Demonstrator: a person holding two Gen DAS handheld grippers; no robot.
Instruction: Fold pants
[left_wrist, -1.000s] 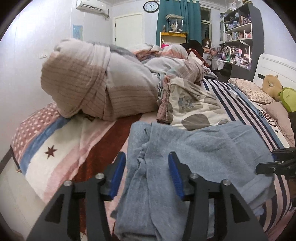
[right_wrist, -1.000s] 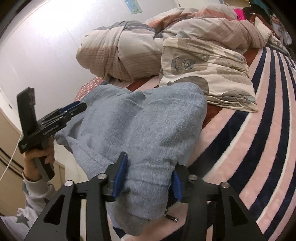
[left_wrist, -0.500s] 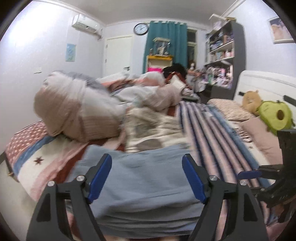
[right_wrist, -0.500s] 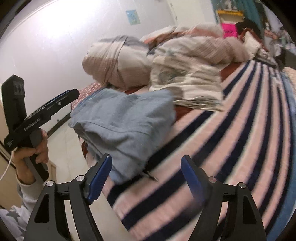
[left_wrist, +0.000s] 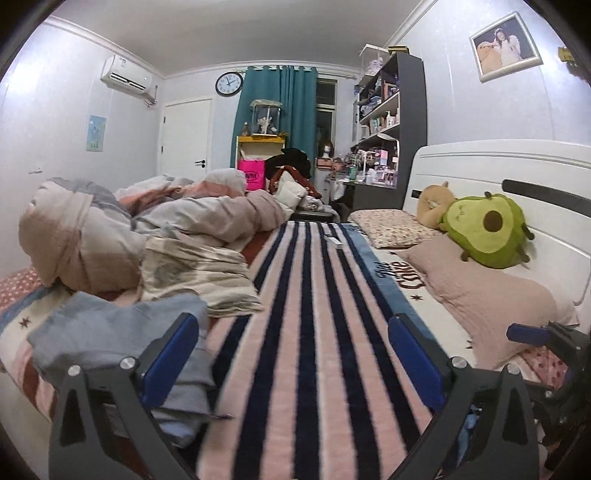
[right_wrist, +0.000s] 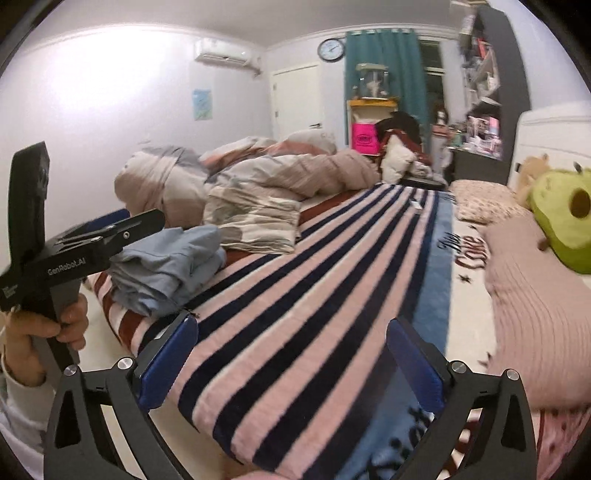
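both wrist views sit low at the bed's (left_wrist: 306, 332) near edge, facing twelve o'clock along the striped blanket (right_wrist: 314, 288); both share the folded pants (left_wrist: 110, 332) at nine o'clock.

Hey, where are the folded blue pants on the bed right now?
The folded blue pants lie at the bed's near left corner, left side in both wrist views, on the striped blanket, just in front of the patterned pillow.
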